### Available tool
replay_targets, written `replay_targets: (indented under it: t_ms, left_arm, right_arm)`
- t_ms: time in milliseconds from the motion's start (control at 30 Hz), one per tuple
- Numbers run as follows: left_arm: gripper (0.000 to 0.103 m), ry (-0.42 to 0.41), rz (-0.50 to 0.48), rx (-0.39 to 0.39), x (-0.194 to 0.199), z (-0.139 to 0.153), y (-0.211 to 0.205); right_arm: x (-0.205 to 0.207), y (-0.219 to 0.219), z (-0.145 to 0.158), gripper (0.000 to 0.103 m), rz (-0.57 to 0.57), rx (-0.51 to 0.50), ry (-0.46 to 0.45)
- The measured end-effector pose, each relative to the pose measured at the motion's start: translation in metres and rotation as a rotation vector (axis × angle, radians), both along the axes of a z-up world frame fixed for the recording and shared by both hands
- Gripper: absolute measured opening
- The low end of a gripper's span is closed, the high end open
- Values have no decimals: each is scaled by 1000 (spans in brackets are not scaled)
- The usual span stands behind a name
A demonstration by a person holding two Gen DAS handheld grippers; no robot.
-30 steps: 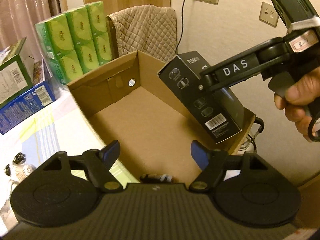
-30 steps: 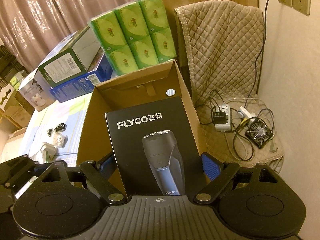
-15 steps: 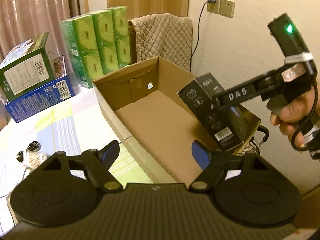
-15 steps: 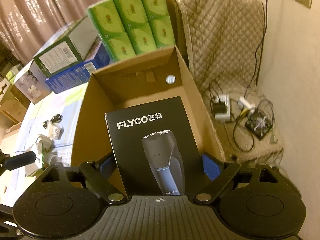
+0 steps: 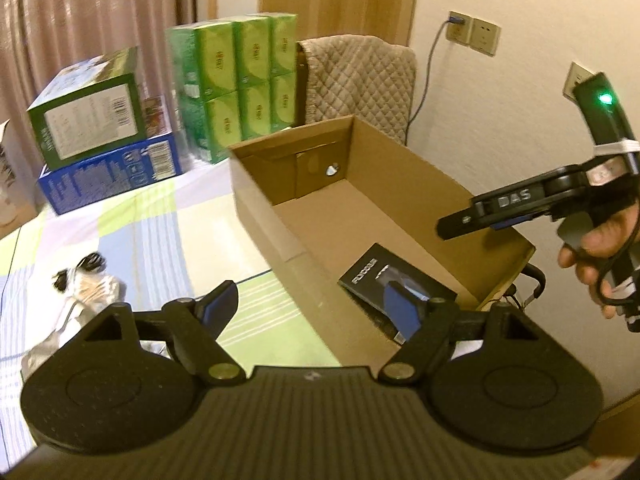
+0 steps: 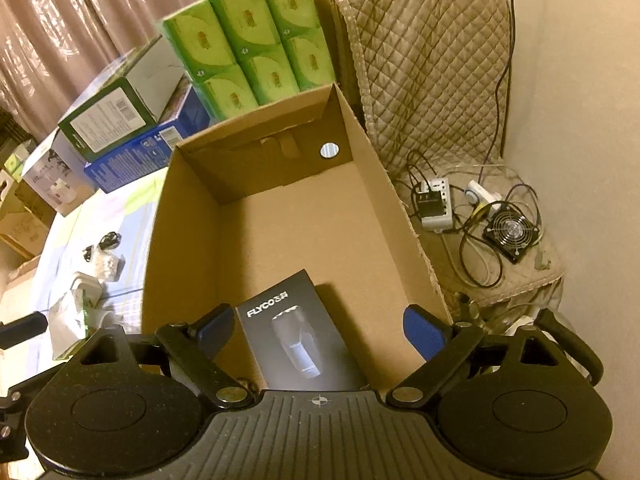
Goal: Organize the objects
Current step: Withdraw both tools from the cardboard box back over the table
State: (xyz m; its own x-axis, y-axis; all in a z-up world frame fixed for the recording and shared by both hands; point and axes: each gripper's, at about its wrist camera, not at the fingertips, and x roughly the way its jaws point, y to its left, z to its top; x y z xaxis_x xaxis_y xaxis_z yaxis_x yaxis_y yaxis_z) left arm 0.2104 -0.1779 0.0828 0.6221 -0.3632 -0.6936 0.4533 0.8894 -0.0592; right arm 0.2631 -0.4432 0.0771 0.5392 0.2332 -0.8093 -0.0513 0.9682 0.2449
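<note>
A black Flyco shaver box (image 6: pixel 296 332) lies flat, face up, on the floor of the open cardboard box (image 6: pixel 184 240), near its close end. My right gripper (image 6: pixel 320 330) hangs open above it, blue pads wide apart and touching nothing. In the left wrist view the shaver box (image 5: pixel 396 280) shows below the right gripper (image 5: pixel 460 224), which a hand holds over the cardboard box's (image 5: pixel 260 204) right wall. My left gripper (image 5: pixel 312 306) is open and empty, above the box's near left corner and the striped tablecloth.
Green tissue packs (image 5: pixel 240 80) stand behind the cardboard box. A green carton (image 5: pixel 92 120) sits on a blue one (image 5: pixel 112 176) at the left. Small packets and a cable (image 5: pixel 80 280) lie on the cloth. To the right, a quilted chair (image 6: pixel 432 60) holds a power strip (image 6: pixel 436 204) and fan (image 6: pixel 512 232).
The right gripper let go of the shaver box, which went from tilted in its jaws to flat on the cardboard box's floor. The left gripper drew back and to the left.
</note>
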Motion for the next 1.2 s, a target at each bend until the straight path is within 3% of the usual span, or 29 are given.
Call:
replay_targets:
  t_ms: [467,867,1200]
  left_arm:
    - [86,-7,135,-13,-45,12,55]
    - [102,-64,244,-35,-85,38,110]
    - [102,-78,375,-17,-110,43,171]
  right_arm:
    - [-65,41,35,89,69,-49,-114]
    - [-105,85,58,89,181,-68,-204]
    - [-126,129,56,89,290,-62,-248]
